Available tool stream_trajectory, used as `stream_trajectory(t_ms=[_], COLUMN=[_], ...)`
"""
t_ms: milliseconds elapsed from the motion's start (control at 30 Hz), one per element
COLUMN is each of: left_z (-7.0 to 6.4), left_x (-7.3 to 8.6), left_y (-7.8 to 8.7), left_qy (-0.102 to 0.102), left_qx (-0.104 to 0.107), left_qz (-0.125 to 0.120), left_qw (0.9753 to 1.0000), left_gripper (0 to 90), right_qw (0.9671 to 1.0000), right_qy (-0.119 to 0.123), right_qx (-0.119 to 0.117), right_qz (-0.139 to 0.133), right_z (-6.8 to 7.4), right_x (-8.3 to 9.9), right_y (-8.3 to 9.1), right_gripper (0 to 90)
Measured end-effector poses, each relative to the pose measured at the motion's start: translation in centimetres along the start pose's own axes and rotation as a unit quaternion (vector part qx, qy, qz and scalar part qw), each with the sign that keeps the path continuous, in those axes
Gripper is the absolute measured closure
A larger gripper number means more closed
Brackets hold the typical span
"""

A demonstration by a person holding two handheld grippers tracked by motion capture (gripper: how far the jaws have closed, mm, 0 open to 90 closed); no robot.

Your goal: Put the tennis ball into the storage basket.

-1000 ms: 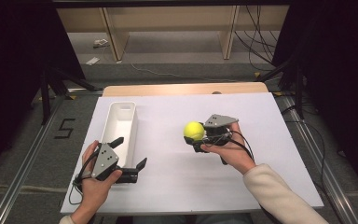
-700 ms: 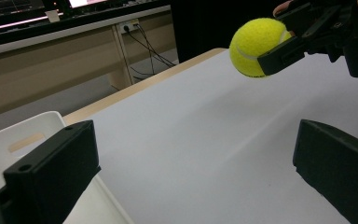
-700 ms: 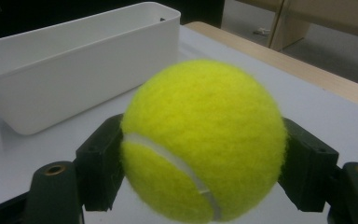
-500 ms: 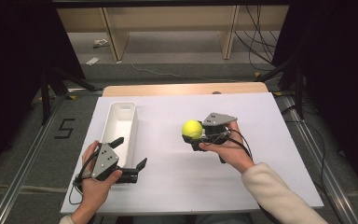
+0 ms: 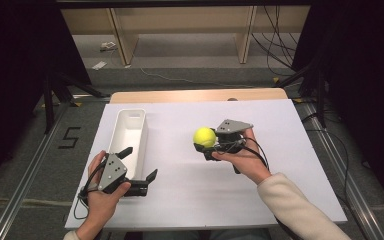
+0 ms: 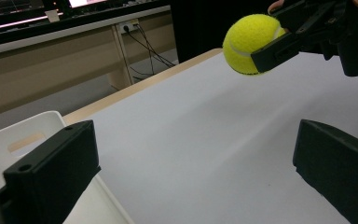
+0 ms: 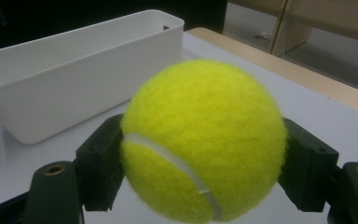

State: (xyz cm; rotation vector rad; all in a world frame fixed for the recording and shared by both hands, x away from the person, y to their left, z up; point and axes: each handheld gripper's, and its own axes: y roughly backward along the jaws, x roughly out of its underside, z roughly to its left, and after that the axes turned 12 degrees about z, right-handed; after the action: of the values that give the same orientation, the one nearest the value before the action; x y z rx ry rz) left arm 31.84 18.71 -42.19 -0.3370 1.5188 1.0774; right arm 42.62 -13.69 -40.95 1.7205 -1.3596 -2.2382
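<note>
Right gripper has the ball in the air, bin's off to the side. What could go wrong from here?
1. The tennis ball is round and the right gripper clamps it by two small pads; it may slip out and roll across the table.
2. The white bin is narrow, so a drop could bounce out.
3. The open left gripper sits beside the bin and may block the approach.

We note the table [image 5: 280, 190] in the lower middle of the high view. The bin [image 5: 130, 131] lies on its left part, long side running toward the top of the frame. The left gripper [image 5: 139, 165] sits at lower left, just beside the bin's near end, jaws spread with nothing between them. The right gripper [image 5: 204, 145] is at frame centre, right of the bin and well apart from it. The ball [image 5: 204, 136] sits between its jaws, above the table. In the right gripper view the bin [image 7: 74, 88] lies behind the ball [image 7: 204, 140], at upper left.
</note>
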Motion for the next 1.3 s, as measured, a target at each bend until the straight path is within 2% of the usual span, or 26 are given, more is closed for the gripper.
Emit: stream_trajectory(t_ms=[1300], left_z=[0.01], left_x=[-0.07], left_y=[0.11], left_qy=[0.0], left_qx=[-0.001], left_qz=[-0.002], left_qw=[1.0], left_gripper=[0.0], right_qw=[1.0], right_qy=[0.004], right_qx=[-0.007], right_qz=[-0.005], right_z=[0.57], right_x=[-0.78], right_y=[-0.73], right_gripper=[26.8])
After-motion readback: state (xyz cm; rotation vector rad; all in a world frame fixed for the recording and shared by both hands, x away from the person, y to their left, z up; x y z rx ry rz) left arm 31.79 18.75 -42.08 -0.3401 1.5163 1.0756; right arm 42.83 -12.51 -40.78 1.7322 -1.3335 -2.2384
